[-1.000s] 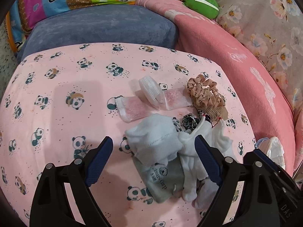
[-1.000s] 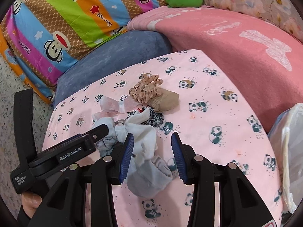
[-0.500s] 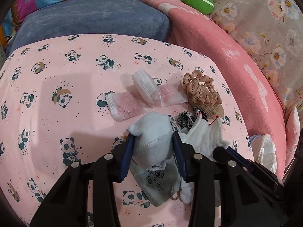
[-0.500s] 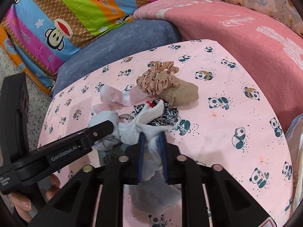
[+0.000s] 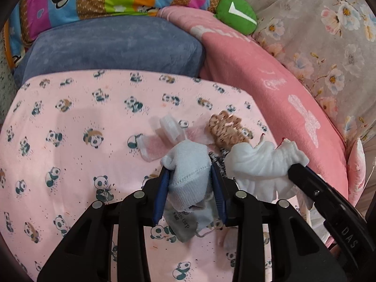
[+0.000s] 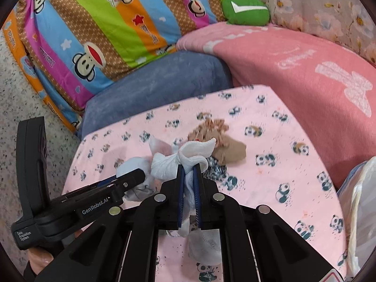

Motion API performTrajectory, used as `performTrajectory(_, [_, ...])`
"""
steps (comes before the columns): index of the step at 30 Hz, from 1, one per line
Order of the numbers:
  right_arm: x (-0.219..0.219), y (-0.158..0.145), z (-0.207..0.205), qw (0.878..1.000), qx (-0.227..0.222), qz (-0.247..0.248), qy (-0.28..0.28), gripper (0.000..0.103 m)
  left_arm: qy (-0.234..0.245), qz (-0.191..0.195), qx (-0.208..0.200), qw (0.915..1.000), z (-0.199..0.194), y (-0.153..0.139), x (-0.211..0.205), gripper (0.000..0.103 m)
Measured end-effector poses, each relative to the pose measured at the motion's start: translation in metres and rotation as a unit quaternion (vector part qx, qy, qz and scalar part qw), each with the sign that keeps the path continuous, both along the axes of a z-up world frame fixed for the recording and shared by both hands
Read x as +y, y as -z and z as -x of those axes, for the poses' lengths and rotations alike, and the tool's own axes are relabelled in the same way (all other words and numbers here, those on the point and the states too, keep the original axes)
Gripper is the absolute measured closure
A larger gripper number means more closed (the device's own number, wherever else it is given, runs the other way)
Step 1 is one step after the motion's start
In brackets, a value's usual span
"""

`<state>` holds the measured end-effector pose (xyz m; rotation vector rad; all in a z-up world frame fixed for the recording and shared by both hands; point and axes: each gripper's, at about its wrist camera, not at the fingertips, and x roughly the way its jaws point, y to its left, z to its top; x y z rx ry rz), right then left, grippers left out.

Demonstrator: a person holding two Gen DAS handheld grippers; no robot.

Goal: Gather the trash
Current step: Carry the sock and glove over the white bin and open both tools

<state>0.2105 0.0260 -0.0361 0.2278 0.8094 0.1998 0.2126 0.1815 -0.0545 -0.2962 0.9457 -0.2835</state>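
Gripping with both tools: your left gripper (image 5: 189, 176) comes in low over the panda sheet (image 5: 70, 122), fingers pinching the blue sock (image 5: 188, 164) at mid-length. Sock's long axis runs along the fingers, rounded end bunched up and forward, the other end hanging back between them over a grey pouch (image 5: 182, 225).

Your right gripper (image 6: 188, 171) sits just beside it, to its right, angled inward. Its fingers are pressed nearly together on the white sock (image 6: 188, 155). That sock's far end fans up and right past the fingertips; the tail drops down behind the pads toward the sheet. Seen from the left camera, it spreads sideways (image 5: 263, 162).

Beyond both: scrunchie (image 6: 209, 129), tan cloth (image 6: 231, 152), pink packets (image 5: 152, 146), all lying on the sheet.
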Motion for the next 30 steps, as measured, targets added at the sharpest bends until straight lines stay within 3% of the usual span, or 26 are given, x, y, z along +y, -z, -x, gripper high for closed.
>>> performTrajectory(12, [-0.042,-0.078,0.039,0.996,-0.081,-0.012,0.033,0.093,0.044,-0.004,-0.073,0.9964,0.023,-0.065,-0.041,0.069])
performTrajectory(20, [-0.089,-0.102,0.073,0.991,-0.11,-0.014,0.073,0.093,0.087,-0.011,-0.11,0.9901,0.046,-0.093,-0.088,0.069])
performTrajectory(30, [-0.168,-0.115,0.122,0.982,-0.129,-0.021,0.139,0.093,0.158,-0.023,-0.135,0.978,0.073,-0.108,-0.164,0.069])
